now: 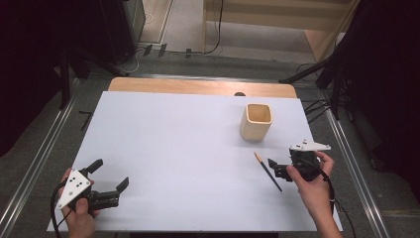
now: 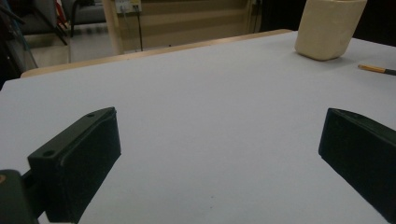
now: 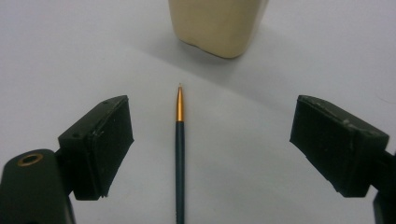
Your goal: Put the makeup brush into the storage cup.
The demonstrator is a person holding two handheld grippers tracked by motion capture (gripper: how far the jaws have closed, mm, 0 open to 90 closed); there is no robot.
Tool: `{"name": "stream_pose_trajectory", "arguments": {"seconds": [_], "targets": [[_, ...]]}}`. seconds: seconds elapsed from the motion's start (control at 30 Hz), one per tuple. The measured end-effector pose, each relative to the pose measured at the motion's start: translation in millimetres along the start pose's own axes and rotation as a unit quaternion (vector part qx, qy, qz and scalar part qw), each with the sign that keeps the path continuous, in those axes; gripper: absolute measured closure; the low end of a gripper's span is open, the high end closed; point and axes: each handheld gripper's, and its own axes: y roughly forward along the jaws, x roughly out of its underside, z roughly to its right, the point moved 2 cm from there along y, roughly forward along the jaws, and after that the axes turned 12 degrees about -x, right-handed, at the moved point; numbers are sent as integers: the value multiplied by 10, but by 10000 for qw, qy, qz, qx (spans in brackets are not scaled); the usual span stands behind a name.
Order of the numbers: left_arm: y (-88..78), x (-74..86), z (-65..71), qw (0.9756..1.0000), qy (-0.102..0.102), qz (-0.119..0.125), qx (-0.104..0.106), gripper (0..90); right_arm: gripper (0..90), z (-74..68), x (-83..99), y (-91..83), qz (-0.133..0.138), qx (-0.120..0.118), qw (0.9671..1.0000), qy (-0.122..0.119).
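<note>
two grippers, one pen [image 1: 268, 171] flat on the table [image 1: 173, 148], short of the cup [image 1: 256, 120].
right gripper [image 3: 210, 140] wide open, straddling the pen; its long axis runs down the gap, gold tip toward the cup. left gripper [image 1: 110, 174], also wide open, empty, sits well apart; right hand nearer.

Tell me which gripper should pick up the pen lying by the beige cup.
The right gripper. Its open jaws already straddle the pen, which lies flat just short of the cup. The left gripper sits open at the table's near left corner, far from both.
</note>
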Motion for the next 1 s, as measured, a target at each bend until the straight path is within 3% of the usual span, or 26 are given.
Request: {"name": "stream_pose_trajectory", "arguments": {"seconds": [0.37,0.6,0.73,1.0], "targets": [[-2,5,-11,10000,-32,-10,-7,0,137,24,-74,99,-517,-44,9986,112],[-2,7,-12,10000,-51,-21,8,0,142,17,-136,161,-937,-61,9955,129],[-1,6,-9,10000,-24,-20,21,0,200,-15,-168,206,-1209,52,9926,70],[-2,7,-12,10000,-26,-28,15,0,349,7,-186,240,-1367,60,9905,150]]}}
